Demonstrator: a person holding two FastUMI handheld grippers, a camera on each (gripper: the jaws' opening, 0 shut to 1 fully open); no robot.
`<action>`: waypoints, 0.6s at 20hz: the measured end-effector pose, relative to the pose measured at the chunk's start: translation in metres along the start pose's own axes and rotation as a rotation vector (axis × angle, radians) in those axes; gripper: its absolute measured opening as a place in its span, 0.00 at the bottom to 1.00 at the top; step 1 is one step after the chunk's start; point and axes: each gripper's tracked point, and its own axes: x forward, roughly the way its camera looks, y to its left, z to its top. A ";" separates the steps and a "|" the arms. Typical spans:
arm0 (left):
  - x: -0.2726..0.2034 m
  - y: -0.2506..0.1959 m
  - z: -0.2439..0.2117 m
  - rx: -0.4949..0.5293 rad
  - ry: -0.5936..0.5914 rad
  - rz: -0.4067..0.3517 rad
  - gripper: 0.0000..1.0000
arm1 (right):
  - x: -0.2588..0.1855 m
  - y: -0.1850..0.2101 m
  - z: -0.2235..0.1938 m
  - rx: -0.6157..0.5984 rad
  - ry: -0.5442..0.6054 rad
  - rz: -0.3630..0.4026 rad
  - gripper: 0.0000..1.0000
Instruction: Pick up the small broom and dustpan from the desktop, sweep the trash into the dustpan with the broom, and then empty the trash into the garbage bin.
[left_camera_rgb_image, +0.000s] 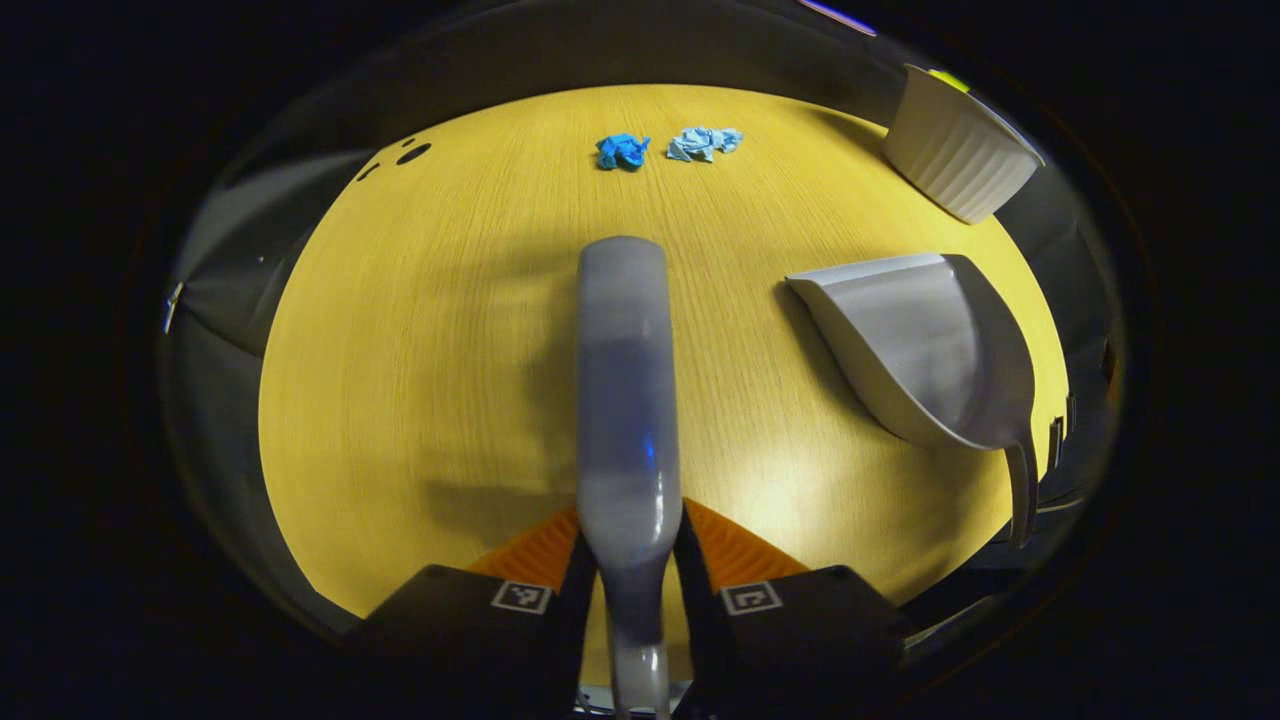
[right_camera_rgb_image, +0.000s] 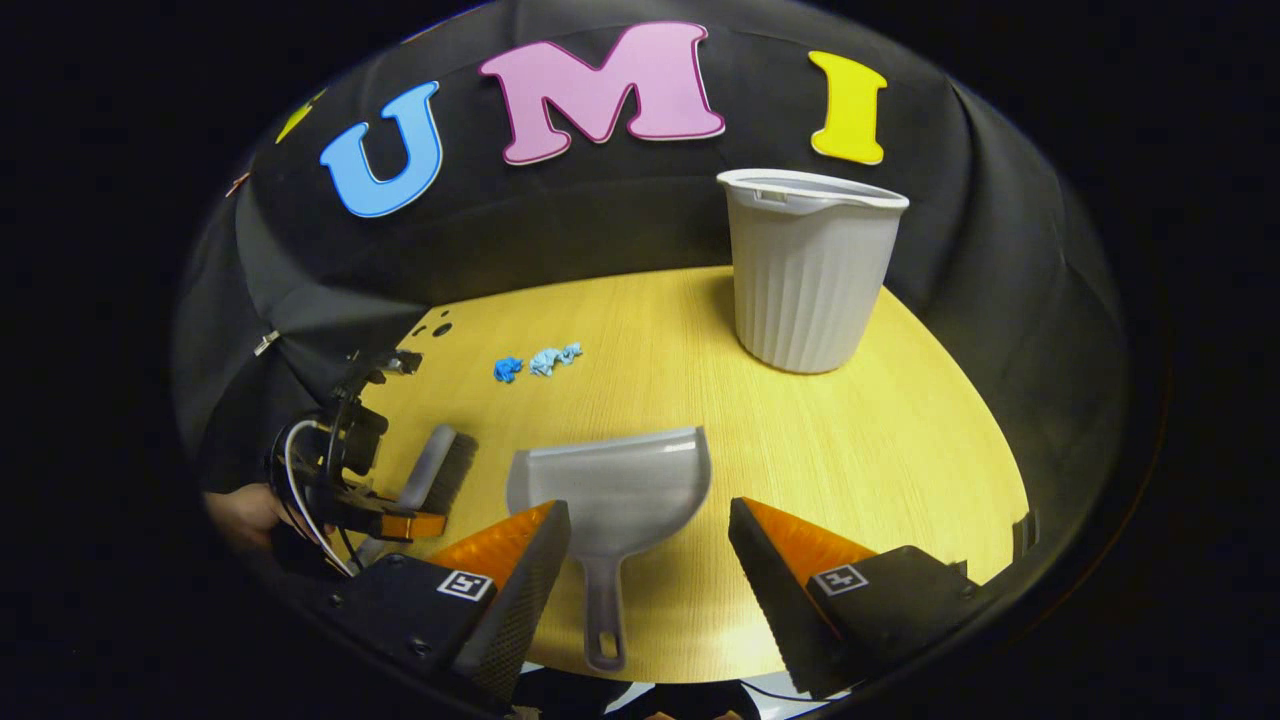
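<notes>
One small grey plastic broom, one grey plastic dustpan, one white ribbed plastic garbage bin, two crumpled blue paper scraps, all on one yellow wood-grain desktop.

Your left gripper is closed down on the broom: both fingers press its handle from either side, and the broom runs straight ahead from the jaws over the desktop. In the right gripper view you see the same left gripper at the desktop's near left edge with a hand behind it, the broom angled up from it, bristles facing the dustpan.

Your right gripper is wide open and holds nothing. The dustpan lies flat on the desktop, its handle pointing back toward you and sitting between the two spread fingers without touching either; its scoop lies just beyond the fingertips.

The two scraps lie just beside each other, well apart from both grippers, on the far left part of the desktop. The bin stands upright at the far right, near the wall.
</notes>
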 end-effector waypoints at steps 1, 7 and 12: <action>-0.002 0.000 0.001 -0.001 -0.011 0.000 0.39 | 0.001 0.000 -0.006 0.007 0.020 0.003 0.99; -0.012 0.009 0.010 -0.010 -0.135 0.024 0.32 | 0.005 0.009 -0.031 0.019 0.127 0.040 0.99; -0.036 0.011 0.014 -0.045 -0.237 -0.018 0.28 | 0.012 0.025 -0.055 0.034 0.221 0.073 0.99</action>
